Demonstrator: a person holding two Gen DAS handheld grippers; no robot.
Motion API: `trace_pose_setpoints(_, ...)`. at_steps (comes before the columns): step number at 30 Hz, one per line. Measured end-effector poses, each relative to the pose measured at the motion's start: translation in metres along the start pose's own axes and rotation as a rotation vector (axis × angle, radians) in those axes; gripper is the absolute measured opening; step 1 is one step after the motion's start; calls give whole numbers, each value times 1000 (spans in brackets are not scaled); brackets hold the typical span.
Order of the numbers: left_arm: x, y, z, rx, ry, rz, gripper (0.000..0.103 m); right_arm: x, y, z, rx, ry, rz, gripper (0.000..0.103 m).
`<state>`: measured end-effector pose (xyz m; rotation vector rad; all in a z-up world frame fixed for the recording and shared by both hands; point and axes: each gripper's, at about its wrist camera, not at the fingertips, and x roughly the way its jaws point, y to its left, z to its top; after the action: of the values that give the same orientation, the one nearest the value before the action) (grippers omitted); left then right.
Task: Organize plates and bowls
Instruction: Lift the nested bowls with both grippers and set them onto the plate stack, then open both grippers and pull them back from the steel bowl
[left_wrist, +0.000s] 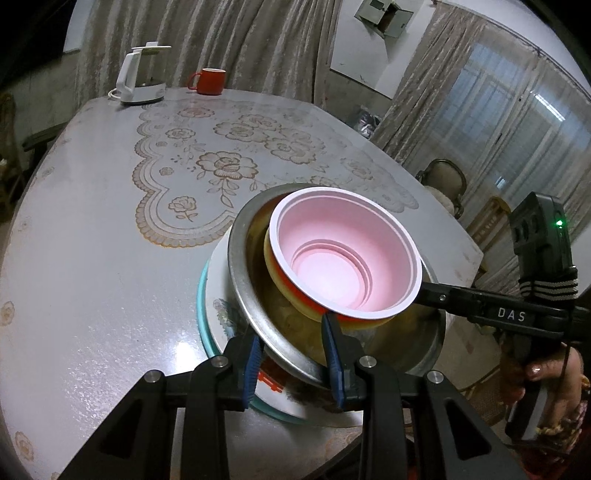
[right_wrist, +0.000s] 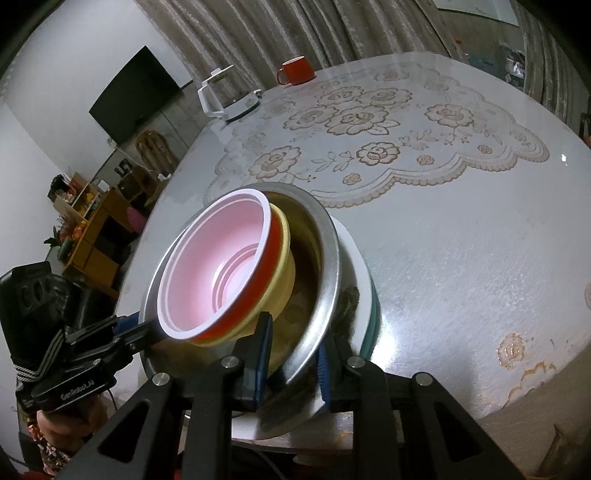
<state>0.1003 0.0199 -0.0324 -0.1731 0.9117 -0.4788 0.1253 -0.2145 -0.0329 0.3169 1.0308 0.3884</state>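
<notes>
Steel bowl sits on a white teal-rimmed plate at the near edge of the tabletop, with a yellow bowl, a red bowl and a pink bowl nested inside. Your left claw is clenched on the steel rim, one pad outside, one inside. Your right claw pinches the same rim on the opposite side, nearly closed. The stack lies directly ahead of both claws, between them, tilted slightly; neither hand is nearer. Keep both level on any lift, or the nested bowls could slide. Kettle and mug stand well apart.
</notes>
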Motion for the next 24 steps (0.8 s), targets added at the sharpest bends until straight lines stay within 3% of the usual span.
trace_pose_setpoints(7, -2, -3, -2, 11, 2, 3, 32, -9, -1, -4, 4, -20, 6, 28)
trace_pose_setpoints(12, -4, -3, -3, 19, 0, 20, 32, -9, -1, -8, -20, -25, 7, 20)
trace_pose_setpoints(24, -9, -6, -7, 22, -12, 30, 35, -9, 0, -13, -1, -27, 40, 22)
